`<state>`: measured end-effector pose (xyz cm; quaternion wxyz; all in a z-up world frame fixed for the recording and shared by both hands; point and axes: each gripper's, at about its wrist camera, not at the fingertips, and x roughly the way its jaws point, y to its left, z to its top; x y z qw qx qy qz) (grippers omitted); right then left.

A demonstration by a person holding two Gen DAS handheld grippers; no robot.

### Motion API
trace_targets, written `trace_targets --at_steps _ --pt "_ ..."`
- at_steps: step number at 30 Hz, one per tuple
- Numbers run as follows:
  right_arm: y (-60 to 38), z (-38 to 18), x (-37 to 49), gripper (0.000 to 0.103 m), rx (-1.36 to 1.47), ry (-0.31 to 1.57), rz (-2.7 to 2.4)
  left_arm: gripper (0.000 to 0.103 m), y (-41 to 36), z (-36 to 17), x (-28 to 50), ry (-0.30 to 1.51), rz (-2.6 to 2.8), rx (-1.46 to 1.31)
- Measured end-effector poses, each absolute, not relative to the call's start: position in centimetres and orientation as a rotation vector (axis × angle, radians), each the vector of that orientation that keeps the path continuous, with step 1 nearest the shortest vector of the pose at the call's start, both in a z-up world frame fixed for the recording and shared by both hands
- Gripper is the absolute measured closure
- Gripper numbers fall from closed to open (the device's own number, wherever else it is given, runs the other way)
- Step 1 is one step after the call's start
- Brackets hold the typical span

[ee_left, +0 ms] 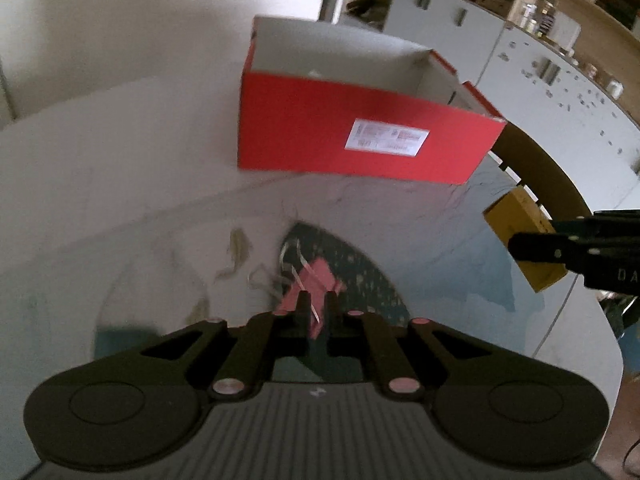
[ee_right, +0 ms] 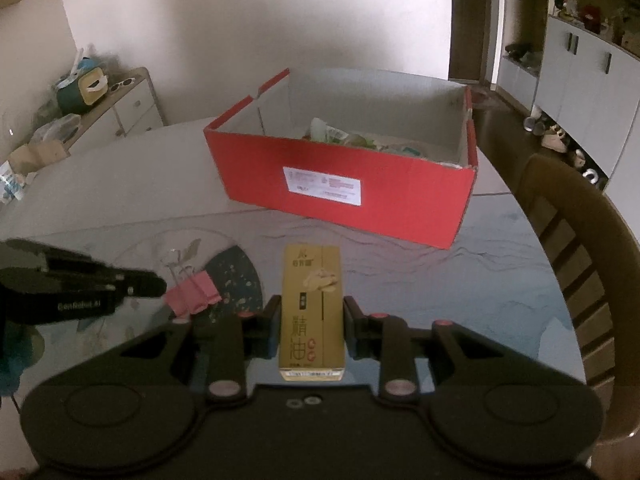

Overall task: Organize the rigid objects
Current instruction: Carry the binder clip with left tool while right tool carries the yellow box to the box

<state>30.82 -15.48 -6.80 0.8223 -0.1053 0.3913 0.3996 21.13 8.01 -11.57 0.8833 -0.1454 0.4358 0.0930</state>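
Observation:
An open red cardboard box (ee_left: 360, 136) stands on the table ahead, with several items inside it in the right wrist view (ee_right: 344, 184). My left gripper (ee_left: 316, 304) is shut on a pink binder clip (ee_left: 314, 284) with wire handles, held above the table; the clip also shows in the right wrist view (ee_right: 196, 294). My right gripper (ee_right: 312, 312) is shut on a small gold carton (ee_right: 312, 312) with Chinese lettering, held upright in front of the box. The carton shows at the right of the left wrist view (ee_left: 520, 240).
The round table (ee_left: 120, 200) has a pale patterned cloth with a dark fan motif (ee_right: 236, 276). A brown wooden chair (ee_right: 576, 240) stands at the table's right edge. A low cabinet (ee_right: 120, 108) with clutter is at the far left, white cupboards (ee_right: 580, 80) at the right.

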Motion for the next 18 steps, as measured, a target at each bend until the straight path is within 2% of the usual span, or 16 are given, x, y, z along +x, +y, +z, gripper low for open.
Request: trace_targets --at_steps 1,3,5,7,18 --pt "-15.5 -6.9 30.8 0.074 -0.224 0.834 0.855 0.096 7.9 -11.9 20.9 0.912 0.197 -0.317" --pt "-15.5 -7.0 30.9 0.074 -0.225 0.837 0.863 0.082 7.5 -12.5 20.6 0.918 0.207 -0.317" --pt "-15.6 -7.2 31.0 0.074 -0.223 0.84 0.87 0.051 7.1 -12.9 20.4 0.917 0.225 -0.319" --pt "-15.6 -7.3 31.1 0.074 -0.228 0.843 0.879 0.037 6.8 -13.1 20.3 0.901 0.256 -0.328" --pt "-16.4 -8.5 33.2 0.074 -0.267 0.855 0.924 0.037 5.8 -14.3 22.2 0.866 0.545 -0.487"
